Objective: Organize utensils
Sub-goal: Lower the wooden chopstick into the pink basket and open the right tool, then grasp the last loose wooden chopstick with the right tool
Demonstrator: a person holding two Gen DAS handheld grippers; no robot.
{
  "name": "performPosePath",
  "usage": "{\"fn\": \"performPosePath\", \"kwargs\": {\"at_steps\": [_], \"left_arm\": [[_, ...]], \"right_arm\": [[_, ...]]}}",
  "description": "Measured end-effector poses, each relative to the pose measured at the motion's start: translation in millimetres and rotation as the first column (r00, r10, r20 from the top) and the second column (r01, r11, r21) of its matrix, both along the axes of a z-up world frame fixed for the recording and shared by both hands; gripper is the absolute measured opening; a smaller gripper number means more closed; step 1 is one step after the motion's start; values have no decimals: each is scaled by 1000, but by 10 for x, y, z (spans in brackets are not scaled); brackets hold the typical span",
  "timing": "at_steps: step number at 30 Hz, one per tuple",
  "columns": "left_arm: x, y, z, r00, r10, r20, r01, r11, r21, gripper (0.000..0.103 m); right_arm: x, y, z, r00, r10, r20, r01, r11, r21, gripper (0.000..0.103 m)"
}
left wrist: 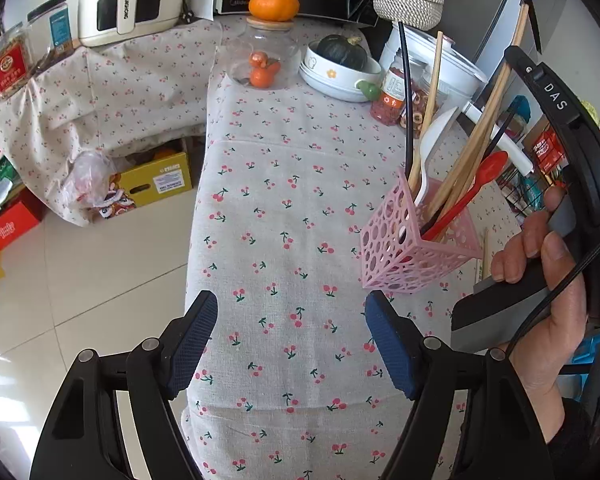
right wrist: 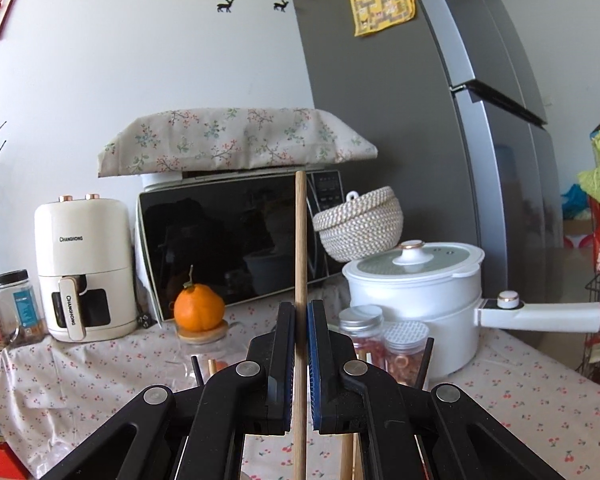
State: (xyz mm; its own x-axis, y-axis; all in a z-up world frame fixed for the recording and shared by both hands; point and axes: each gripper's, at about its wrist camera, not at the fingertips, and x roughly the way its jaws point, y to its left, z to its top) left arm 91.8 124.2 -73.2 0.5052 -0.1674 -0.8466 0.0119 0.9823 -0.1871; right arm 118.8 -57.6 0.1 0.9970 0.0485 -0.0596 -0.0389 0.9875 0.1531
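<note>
The right gripper is pinching an upright wooden chopstick. Ahead-right of the spread, empty left gripper, the pink holder is already carrying most utensils; this chopstick seemingly remains to be dropped in.
</note>
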Motion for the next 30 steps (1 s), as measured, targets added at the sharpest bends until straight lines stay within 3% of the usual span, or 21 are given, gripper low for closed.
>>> {"fn": "performPosePath", "kwargs": {"at_steps": [5,9,11,13,19,25,30], "left_arm": [[7,9,15,1000,9,4,-9,1000,-3,79],[-14,-39,37,1000,-2,10,2,1000,-7,79],[-27,-73,51,1000,-10,13,10,1000,-10,79],[-40,-111,74,1000,-18,13,18,1000,-21,79],[-139,-269,176,998,-46,33,47,998,-40,79],[-237,-476,207,996,-80,28,81,996,-44,79],[-282,-688,177,995,-97,20,98,995,-27,83]], "right_arm": [[-26,19,-166,999,16,-41,-16,1000,5,5],[-97,-49,-83,998,40,-56,-40,999,8,9],[-128,-105,11,996,59,-69,-58,998,8,19],[-166,-185,122,994,77,-79,-78,997,1,39],[-288,-525,415,987,83,-134,-87,996,-27,64],[-438,-961,471,972,73,-224,-80,997,-21,83],[-485,-1311,324,939,60,-340,-59,998,13,91]]}}
